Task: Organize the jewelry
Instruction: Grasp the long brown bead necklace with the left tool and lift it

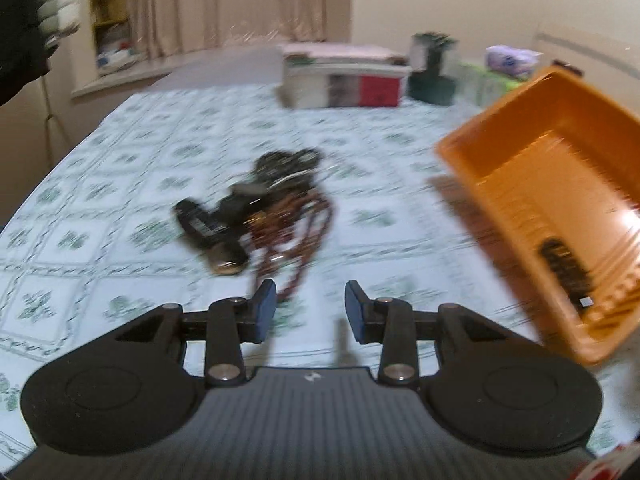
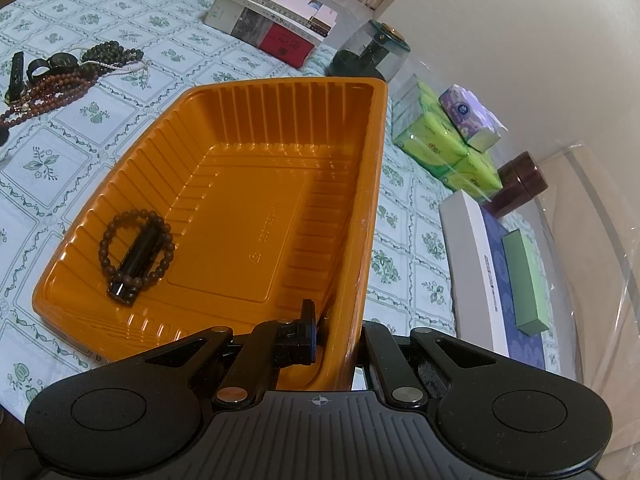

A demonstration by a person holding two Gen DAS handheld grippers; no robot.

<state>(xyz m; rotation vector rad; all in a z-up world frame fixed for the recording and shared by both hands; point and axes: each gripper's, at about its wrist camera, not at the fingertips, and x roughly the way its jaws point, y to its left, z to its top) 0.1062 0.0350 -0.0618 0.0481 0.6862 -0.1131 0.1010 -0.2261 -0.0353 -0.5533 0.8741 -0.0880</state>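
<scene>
A pile of jewelry [image 1: 264, 208] lies on the patterned tablecloth: dark and brown bead strings, watches, a pale chain. It also shows far left in the right wrist view [image 2: 60, 76]. My left gripper [image 1: 310, 312] is open and empty, just short of the pile. My right gripper [image 2: 340, 332] is shut on the near wall of an orange plastic tray [image 2: 360, 208] and holds it tilted above the table; the tray shows at right in the left wrist view [image 1: 480, 148]. Inside lie a dark bead bracelet [image 2: 138, 246] and a black clip-like piece [image 2: 136, 258].
A stack of books [image 2: 272, 16] and a dark green glass-domed object [image 2: 372, 50] stand at the table's far side. Green tissue packs [image 2: 440, 140], a purple pack [image 2: 468, 114], a brown jar [image 2: 520, 188], a white box [image 2: 476, 264] and a green box [image 2: 524, 280] lie at right.
</scene>
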